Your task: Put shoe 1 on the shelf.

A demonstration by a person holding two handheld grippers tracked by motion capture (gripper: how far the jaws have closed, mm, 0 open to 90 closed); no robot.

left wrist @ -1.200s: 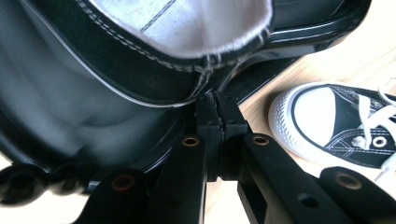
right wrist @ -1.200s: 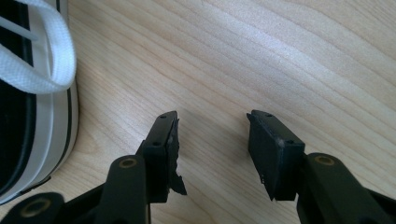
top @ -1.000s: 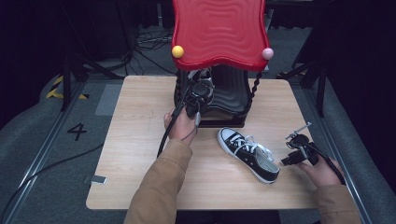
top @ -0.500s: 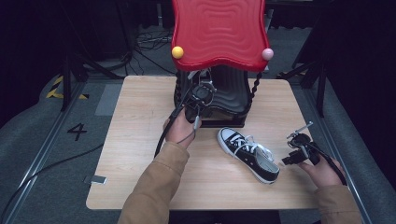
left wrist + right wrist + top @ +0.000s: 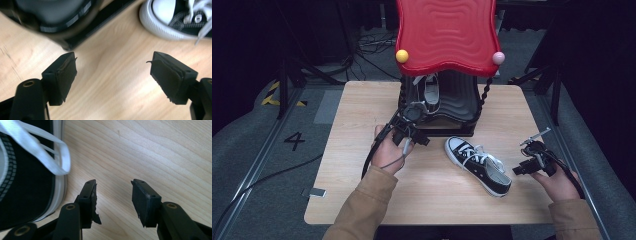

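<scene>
Drawn back from under the red canopy toward lower centre-left: left gripper (image 5: 412, 136), jaws just opened wide, nothing between them; one shoe (image 5: 431, 92) now left on the black stand (image 5: 462, 117).

Left to right in the high view: tan-sleeved forearm angled up from bottom centre-left, hand wrapped round the left gripper; glossy red wavy-edged canopy (image 5: 446, 35) with yellow and pink balls at its corners, on twisted black posts, hiding most of the shelved shoe; black canvas sneaker (image 5: 478, 165) with white rubber toe and loose white laces lying on pale wood-grain table (image 5: 352, 115), mid-right; right gripper (image 5: 518, 170) just beside its heel, jaws apart and empty, having closed slightly.
</scene>
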